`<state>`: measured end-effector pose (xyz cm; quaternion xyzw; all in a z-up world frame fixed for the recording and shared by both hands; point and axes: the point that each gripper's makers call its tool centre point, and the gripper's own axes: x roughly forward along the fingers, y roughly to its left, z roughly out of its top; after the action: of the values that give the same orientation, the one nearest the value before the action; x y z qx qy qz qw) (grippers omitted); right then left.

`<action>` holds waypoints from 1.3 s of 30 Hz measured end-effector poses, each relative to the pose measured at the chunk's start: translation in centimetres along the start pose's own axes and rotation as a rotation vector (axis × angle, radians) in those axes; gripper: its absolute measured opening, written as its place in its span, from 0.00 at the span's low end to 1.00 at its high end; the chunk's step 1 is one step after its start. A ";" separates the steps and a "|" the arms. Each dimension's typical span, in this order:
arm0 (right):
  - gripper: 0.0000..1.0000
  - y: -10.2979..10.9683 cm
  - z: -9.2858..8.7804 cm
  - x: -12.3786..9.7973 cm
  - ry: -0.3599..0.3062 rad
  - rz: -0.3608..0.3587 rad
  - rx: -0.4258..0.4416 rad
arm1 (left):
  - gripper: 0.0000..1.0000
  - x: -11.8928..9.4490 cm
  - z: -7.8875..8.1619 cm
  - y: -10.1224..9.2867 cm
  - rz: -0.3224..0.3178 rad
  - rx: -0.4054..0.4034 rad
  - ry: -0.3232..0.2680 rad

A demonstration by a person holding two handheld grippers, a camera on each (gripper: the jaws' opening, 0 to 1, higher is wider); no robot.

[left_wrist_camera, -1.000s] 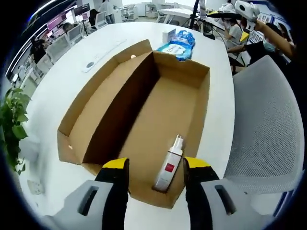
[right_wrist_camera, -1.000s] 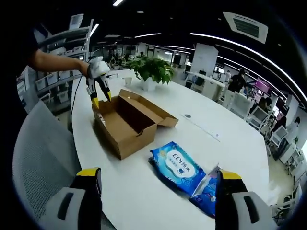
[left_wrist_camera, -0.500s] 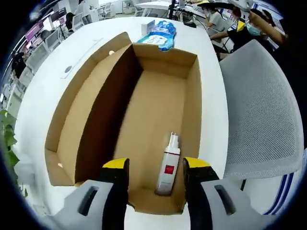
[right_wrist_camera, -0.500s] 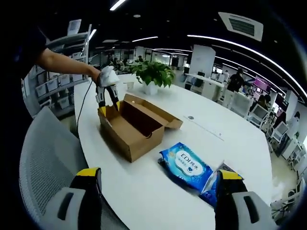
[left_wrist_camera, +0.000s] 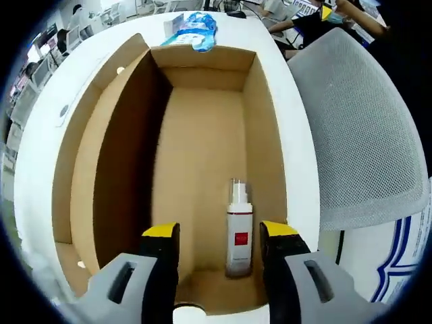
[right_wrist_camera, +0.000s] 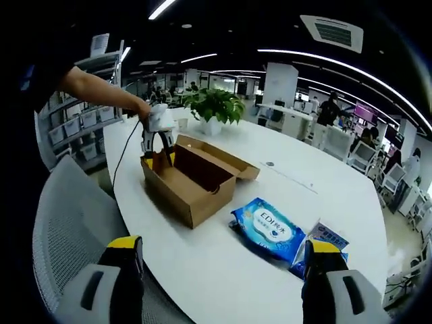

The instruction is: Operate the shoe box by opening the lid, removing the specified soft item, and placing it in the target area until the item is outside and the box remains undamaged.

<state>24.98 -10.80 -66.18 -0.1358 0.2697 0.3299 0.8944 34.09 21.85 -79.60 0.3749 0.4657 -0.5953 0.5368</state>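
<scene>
Our left gripper (left_wrist_camera: 217, 251), jaws spread and empty, hangs over the spray bottle (left_wrist_camera: 237, 229) lying by the shoe box (left_wrist_camera: 202, 128)'s near wall; a careless close could crush cardboard. Our right gripper (right_wrist_camera: 219, 266) hovers open and empty.

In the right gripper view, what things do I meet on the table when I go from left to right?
Left gripper reaching into the box → open cardboard shoe box → blue wipes pack → small blue and white packet beside it.
</scene>
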 end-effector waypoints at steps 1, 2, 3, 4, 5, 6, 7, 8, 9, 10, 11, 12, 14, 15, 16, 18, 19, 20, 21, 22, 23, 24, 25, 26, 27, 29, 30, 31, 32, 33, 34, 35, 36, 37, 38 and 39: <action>0.99 -0.1 -0.1 -0.1 0.000 -0.003 0.003 | 0.48 0.2 0.1 -0.1 -0.010 0.012 0.004; 0.99 -0.1 -0.1 -0.1 0.000 -0.006 0.005 | 0.48 0.4 0.0 -0.2 -0.019 0.020 0.010; 0.99 -0.2 -0.2 -0.1 0.000 -0.009 0.006 | 0.48 0.5 0.0 -0.1 -0.023 0.025 0.013; 0.99 -0.3 -0.3 -0.2 0.002 -0.012 0.010 | 0.48 0.6 0.0 -0.1 -0.025 0.027 0.016; 0.99 -0.4 -0.3 -0.3 0.003 -0.015 0.013 | 0.48 0.7 0.0 -0.1 -0.027 0.030 0.019; 0.99 -0.4 -0.4 -0.3 0.002 -0.020 0.015 | 0.48 0.9 0.1 -0.1 -0.032 0.032 0.022; 0.99 -0.5 -0.4 -0.3 0.002 -0.023 0.017 | 0.48 1.0 0.0 -0.2 -0.040 0.044 0.030; 0.99 -0.6 -0.5 -0.3 0.001 -0.025 0.022 | 0.47 1.1 0.0 -0.3 -0.042 0.051 0.032; 0.99 -0.6 -0.5 -0.3 0.001 -0.026 0.026 | 0.47 1.2 0.1 -0.3 -0.044 0.056 0.036; 0.99 -0.6 -0.6 -0.3 0.001 -0.027 0.027 | 0.46 1.2 0.1 -0.3 -0.046 0.059 0.035; 0.99 -0.6 -0.6 -0.3 0.002 -0.029 0.027 | 0.46 1.3 0.1 -0.3 -0.046 0.060 0.036; 0.99 -0.6 -0.7 -0.3 0.003 -0.029 0.028 | 0.47 1.4 0.1 -0.2 -0.043 0.058 0.038; 0.99 -0.6 -0.6 -0.3 0.001 -0.030 0.032 | 0.46 1.6 0.0 -0.2 -0.038 0.056 0.044; 0.99 -0.6 -0.6 -0.3 -0.001 -0.030 0.033 | 0.45 1.7 0.0 -0.2 -0.037 0.052 0.047; 0.99 -0.6 -0.6 -0.3 -0.002 -0.031 0.034 | 0.44 1.8 0.0 -0.2 -0.035 0.045 0.045; 0.99 -0.6 -0.6 -0.3 -0.002 -0.033 0.037 | 0.44 2.0 0.1 -0.1 -0.028 0.030 0.036; 0.99 -0.6 -0.7 -0.3 -0.003 -0.033 0.039 | 0.44 2.1 0.1 -0.1 -0.025 0.029 0.036; 0.99 -0.6 -0.7 -0.3 -0.001 -0.035 0.040 | 0.44 2.1 0.1 -0.1 -0.023 0.030 0.036; 0.99 -0.6 -0.7 -0.4 0.000 -0.035 0.040 | 0.43 2.3 0.1 -0.1 -0.021 0.029 0.036; 0.99 -0.6 -0.8 -0.4 0.000 -0.035 0.040 | 0.42 2.3 0.1 0.0 -0.019 0.028 0.038; 0.99 -0.6 -0.8 -0.4 0.000 -0.035 0.041 | 0.43 2.4 0.1 -0.1 -0.019 0.026 0.037; 0.99 -0.6 -0.8 -0.4 0.001 -0.036 0.042 | 0.43 2.4 0.1 -0.1 -0.019 0.023 0.035; 0.99 -0.7 -0.8 -0.5 0.001 -0.037 0.043 | 0.43 2.4 0.0 -0.1 -0.020 0.021 0.036; 0.99 -0.7 -0.8 -0.5 0.000 -0.038 0.043 | 0.44 2.4 0.0 -0.1 -0.020 0.022 0.037; 0.99 -0.7 -0.8 -0.5 0.001 -0.040 0.043 | 0.45 2.4 0.0 -0.1 -0.016 0.018 0.036; 0.99 -0.7 -0.8 -0.6 0.000 -0.042 0.043 | 0.46 2.4 0.0 0.2 -0.006 0.007 0.033; 0.99 -0.8 -0.8 -0.6 0.000 -0.042 0.044 | 0.47 2.3 0.0 0.3 -0.003 0.000 0.030; 0.99 -0.8 -0.8 -0.6 -0.001 -0.043 0.045 | 0.47 2.3 0.0 0.4 -0.001 -0.004 0.027; 0.99 -0.8 -0.8 -0.6 -0.001 -0.044 0.046 | 0.47 2.3 0.0 0.5 0.002 -0.006 0.026; 0.99 -0.8 -0.8 -0.6 -0.002 -0.044 0.047 | 0.47 2.2 -0.1 0.7 0.007 -0.006 0.026; 0.99 -0.8 -0.8 -0.6 -0.002 -0.044 0.047 | 0.46 2.2 -0.1 0.7 0.009 -0.006 0.025; 0.99 -0.7 -0.8 -0.6 -0.003 -0.044 0.047 | 0.45 2.1 -0.1 0.9 0.017 -0.009 0.021; 0.99 -0.7 -0.8 -0.6 -0.003 -0.043 0.048 | 0.44 2.0 -0.1 1.1 0.022 -0.016 0.019; 0.99 -0.6 -0.8 -0.6 -0.002 -0.041 0.049 | 0.44 1.9 -0.2 1.2 0.025 -0.022 0.018; 0.99 -0.6 -0.8 -0.6 -0.003 -0.041 0.049 | 0.43 1.9 -0.2 1.2 0.028 -0.028 0.017; 0.99 -0.6 -0.8 -0.5 -0.004 -0.041 0.049 | 0.42 1.8 -0.2 1.2 0.031 -0.029 0.014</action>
<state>24.72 -11.87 -66.49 -0.1187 0.2731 0.3051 0.9046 35.02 21.52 -81.52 0.3785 0.4724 -0.5774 0.5479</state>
